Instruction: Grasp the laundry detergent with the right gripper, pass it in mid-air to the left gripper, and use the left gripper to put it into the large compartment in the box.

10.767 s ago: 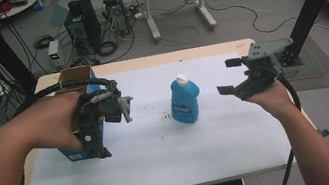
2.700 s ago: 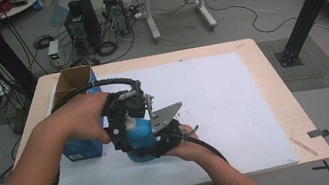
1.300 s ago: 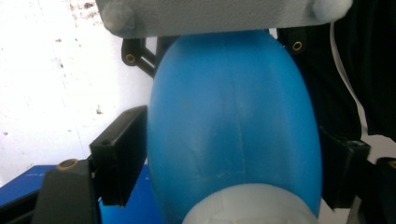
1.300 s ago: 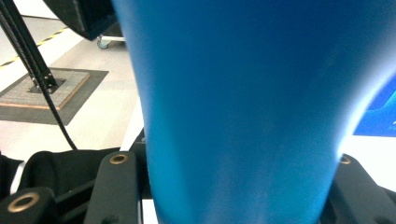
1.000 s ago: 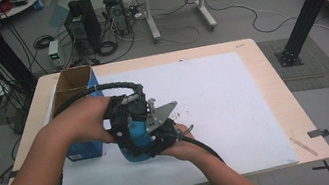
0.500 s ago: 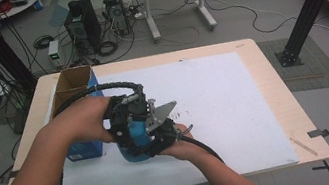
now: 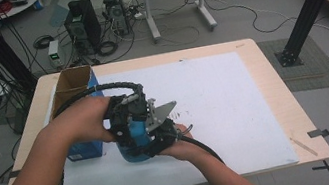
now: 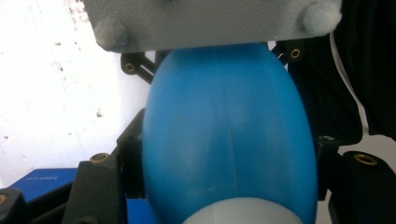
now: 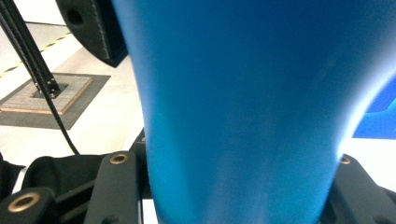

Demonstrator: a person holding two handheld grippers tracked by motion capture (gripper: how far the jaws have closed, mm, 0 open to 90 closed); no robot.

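Left tool [image 7: 125, 124] clamping bottle [image 7: 133, 146] near cap, jaws just having been closing on it. Right tool [image 7: 159, 131] gripping bottle body, jaws pressing both sides. Bottle sitting over white sheet [image 7: 213, 94] on counter [image 7: 271, 74], beside box [image 7: 73, 87].

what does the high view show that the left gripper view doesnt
High view alone: the whole pale wooden table, both forearms, the open brown cardboard box, and computers on the floor. Left gripper view alone: the blue plastic bottle's white cap at the bottom edge, and the left gripper shut on it, a jaw on each side. Both share the bottle, the white table sheet and the grey plate.
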